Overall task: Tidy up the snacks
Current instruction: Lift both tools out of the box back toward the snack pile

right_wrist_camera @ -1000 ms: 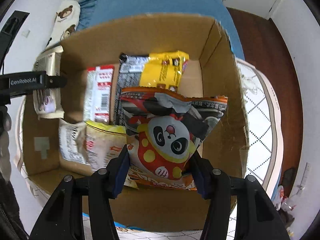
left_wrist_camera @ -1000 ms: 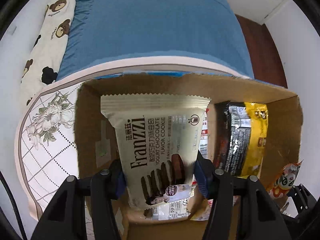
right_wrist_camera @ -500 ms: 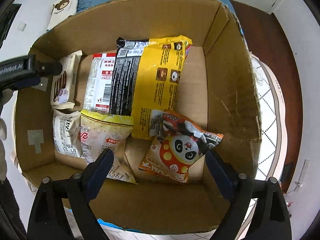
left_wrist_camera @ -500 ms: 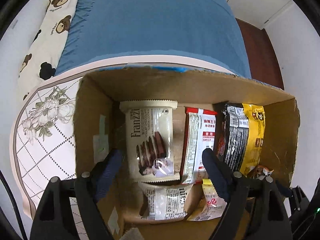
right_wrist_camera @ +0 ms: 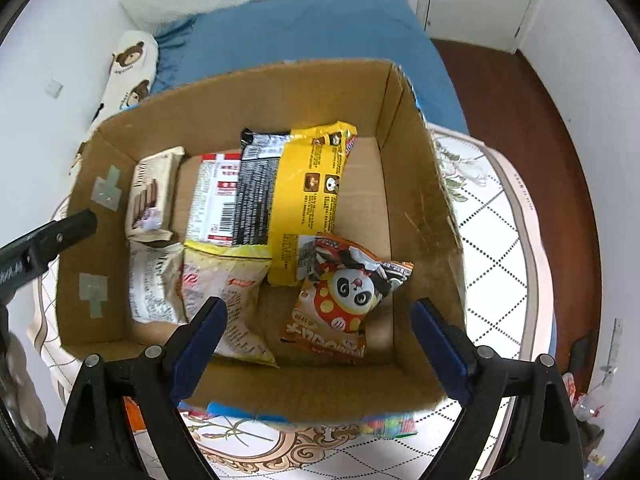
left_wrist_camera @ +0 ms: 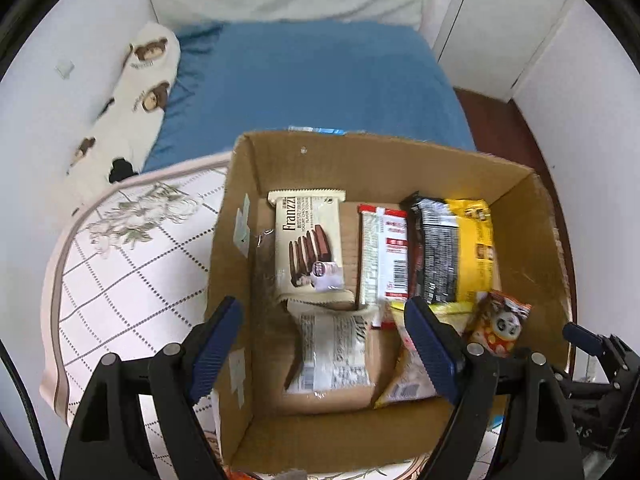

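A brown cardboard box (left_wrist_camera: 352, 160) (right_wrist_camera: 416, 208) holds several snack packs. The cream Franzzi cookie pack (left_wrist_camera: 308, 242) (right_wrist_camera: 150, 196) lies flat at the box's far left. The orange panda bag (right_wrist_camera: 346, 296) (left_wrist_camera: 498, 322) rests near the front right. Between them lie a red-and-white pack (left_wrist_camera: 386, 256), a black-and-yellow bag (right_wrist_camera: 296, 184) and two pale bags (right_wrist_camera: 228, 292). My left gripper (left_wrist_camera: 324, 344) hangs open above the box's left side, nothing between its fingers. My right gripper (right_wrist_camera: 320, 340) hangs open above the box's front, above the panda bag.
The box stands on a round table with a white floral, diamond-patterned cloth (left_wrist_camera: 120, 264) (right_wrist_camera: 504, 248). Behind it is a bed with a blue sheet (left_wrist_camera: 312, 80) and a bear-print pillow (left_wrist_camera: 136, 92). Colourful packs (right_wrist_camera: 384, 426) peek out under the box's front edge.
Both grippers opened and let go: the Franzzi pack and the panda bag dropped into the box. Both grippers then rose, the left one farther, so more of the box shows.
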Demonstrator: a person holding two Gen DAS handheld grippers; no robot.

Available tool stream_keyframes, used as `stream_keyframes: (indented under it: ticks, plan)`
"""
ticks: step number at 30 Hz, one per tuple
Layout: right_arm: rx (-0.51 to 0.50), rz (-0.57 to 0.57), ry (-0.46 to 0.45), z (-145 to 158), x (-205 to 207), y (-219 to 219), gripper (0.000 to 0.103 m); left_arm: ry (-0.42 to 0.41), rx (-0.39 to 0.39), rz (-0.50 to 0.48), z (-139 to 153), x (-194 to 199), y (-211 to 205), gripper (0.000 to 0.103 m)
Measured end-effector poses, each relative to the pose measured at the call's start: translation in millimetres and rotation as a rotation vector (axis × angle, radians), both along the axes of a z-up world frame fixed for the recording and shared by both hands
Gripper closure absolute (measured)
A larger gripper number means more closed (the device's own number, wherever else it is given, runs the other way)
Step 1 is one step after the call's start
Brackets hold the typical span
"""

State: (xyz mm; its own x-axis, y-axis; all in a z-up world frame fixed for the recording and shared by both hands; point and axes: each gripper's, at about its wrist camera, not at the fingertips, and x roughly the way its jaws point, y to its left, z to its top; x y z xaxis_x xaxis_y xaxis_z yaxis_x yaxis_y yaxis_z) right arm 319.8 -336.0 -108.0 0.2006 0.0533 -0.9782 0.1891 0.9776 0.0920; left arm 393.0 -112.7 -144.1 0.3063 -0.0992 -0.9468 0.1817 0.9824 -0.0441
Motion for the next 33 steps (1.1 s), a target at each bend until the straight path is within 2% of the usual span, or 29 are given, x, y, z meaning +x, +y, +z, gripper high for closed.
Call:
stream_keyframes:
  ticks: [12,16,22,27,29,33]
  plan:
    - [-0.038,0.030,-0.196,73.4,-52.7,21.2,0.008,-0.226,-0.011,-0.028,69.1,-74.7,5.7,0.020]
    - [-0.062,0.045,-0.267,98.7,-73.3,32.5,0.008,-0.256,-0.027,-0.031,82.3,-97.1,8.7,0.020]
    - [-0.044,0.052,-0.319,121.3,-98.9,43.0,0.008,-0.283,-0.043,-0.014,92.5,-125.7,19.2,0.020]
    - [0.010,0.046,-0.282,108.5,-113.4,49.2,0.008,-0.247,-0.037,0.045,79.2,-141.3,45.4,0.020]
    - [0.044,0.053,-0.244,91.6,-118.0,55.8,0.008,-0.222,-0.029,0.080,69.3,-148.0,60.2,0.020]
    - [0.130,0.083,-0.146,46.8,-124.3,81.2,0.008,-0.119,-0.010,0.168,34.3,-156.3,100.0,0.020]
